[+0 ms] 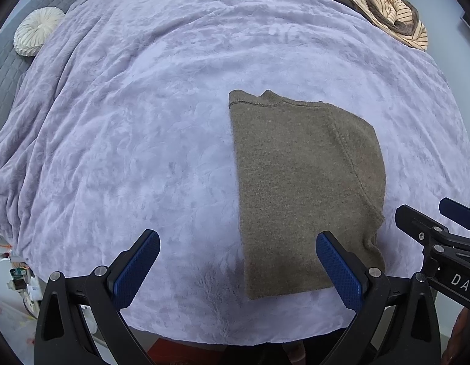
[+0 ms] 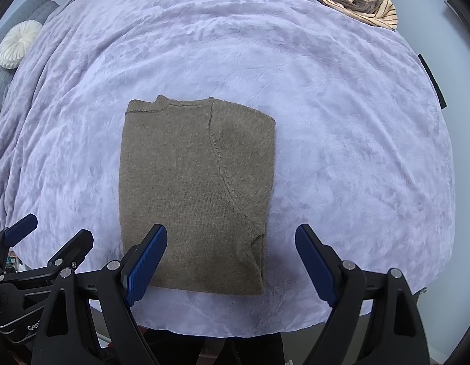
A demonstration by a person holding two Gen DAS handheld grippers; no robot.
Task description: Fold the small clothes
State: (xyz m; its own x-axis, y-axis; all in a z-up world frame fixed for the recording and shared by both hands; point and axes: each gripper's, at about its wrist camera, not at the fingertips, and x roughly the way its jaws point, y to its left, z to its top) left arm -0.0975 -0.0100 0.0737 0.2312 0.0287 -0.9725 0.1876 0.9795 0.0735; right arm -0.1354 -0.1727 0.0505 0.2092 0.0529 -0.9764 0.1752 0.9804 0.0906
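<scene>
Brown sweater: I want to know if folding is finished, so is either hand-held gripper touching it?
Cannot tell. In both wrist views one open finger overlaps the sweater, but neither shows contact or a gap.

Folded sweater [image 2: 195, 194] on lilac blanket [image 2: 341, 152]

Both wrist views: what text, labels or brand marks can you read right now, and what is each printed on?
"DAS", cut off by the frame edge: white letters on the black body of the right gripper, seen in the left wrist view.
"Gen", cut off behind a finger: white letters on the black body of the left gripper, seen in the right wrist view.
Nothing readable on the brown sweater.
</scene>
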